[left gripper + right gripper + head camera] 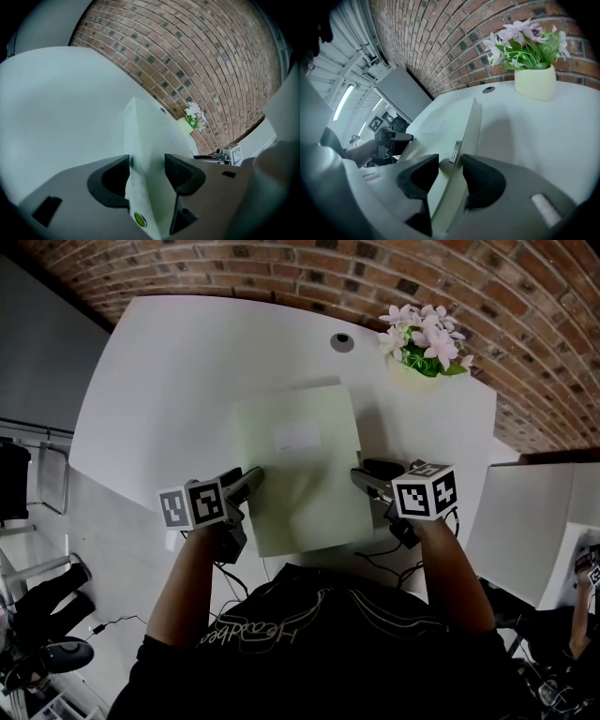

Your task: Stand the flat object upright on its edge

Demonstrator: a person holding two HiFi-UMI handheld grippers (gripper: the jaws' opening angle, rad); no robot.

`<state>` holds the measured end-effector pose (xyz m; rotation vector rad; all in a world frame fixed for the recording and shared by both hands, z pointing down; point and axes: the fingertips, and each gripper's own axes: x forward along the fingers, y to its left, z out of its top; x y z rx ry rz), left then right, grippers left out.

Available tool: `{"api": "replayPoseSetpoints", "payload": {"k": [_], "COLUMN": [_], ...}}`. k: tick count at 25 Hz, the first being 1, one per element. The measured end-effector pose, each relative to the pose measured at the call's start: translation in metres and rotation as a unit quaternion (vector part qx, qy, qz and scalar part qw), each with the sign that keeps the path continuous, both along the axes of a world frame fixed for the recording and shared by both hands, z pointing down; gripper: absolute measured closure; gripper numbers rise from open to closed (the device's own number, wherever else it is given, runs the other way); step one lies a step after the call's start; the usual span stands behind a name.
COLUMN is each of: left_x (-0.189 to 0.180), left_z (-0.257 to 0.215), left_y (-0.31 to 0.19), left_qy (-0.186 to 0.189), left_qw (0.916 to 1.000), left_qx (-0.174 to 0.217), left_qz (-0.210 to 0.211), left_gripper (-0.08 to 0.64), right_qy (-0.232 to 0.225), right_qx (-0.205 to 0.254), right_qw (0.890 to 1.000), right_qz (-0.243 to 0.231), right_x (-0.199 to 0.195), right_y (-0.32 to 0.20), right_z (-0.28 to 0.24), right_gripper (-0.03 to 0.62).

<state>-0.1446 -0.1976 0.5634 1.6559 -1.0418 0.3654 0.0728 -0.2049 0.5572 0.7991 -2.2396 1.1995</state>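
Observation:
A pale green flat box (300, 465) with a white label is held over the white table (169, 390), its broad face turned up toward me. My left gripper (251, 479) is shut on its left edge and my right gripper (364, 476) on its right edge. In the left gripper view the box (145, 140) runs edge-on between the dark pads of the left gripper (146, 161). In the right gripper view the box's thin side (464, 136) sits between the jaws of the right gripper (450, 161), and its far end reaches low toward the table.
A cream pot of pink flowers (422, 348) stands at the table's far right, beside a round cable hole (342, 342). A brick wall (197, 56) runs behind the table. Cables hang at the near edge.

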Motion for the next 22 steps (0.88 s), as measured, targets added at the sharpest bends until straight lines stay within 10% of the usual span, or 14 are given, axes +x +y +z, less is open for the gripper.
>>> {"api": "replayPoseSetpoints", "payload": {"k": [22], "left_x": [0.004], "left_z": [0.005], "left_y": [-0.013], "left_qy": [0.028], "left_qw": [0.9992], "left_qx": [-0.029], "left_qz": [0.008], "left_gripper": [0.316], "right_qy": [-0.039], "right_qx": [-0.047], "right_qw": [0.997], "right_qz": [0.051], "right_x": [-0.004], "right_y": [-0.031], "right_z": [0.008], "right_gripper": [0.390]}}
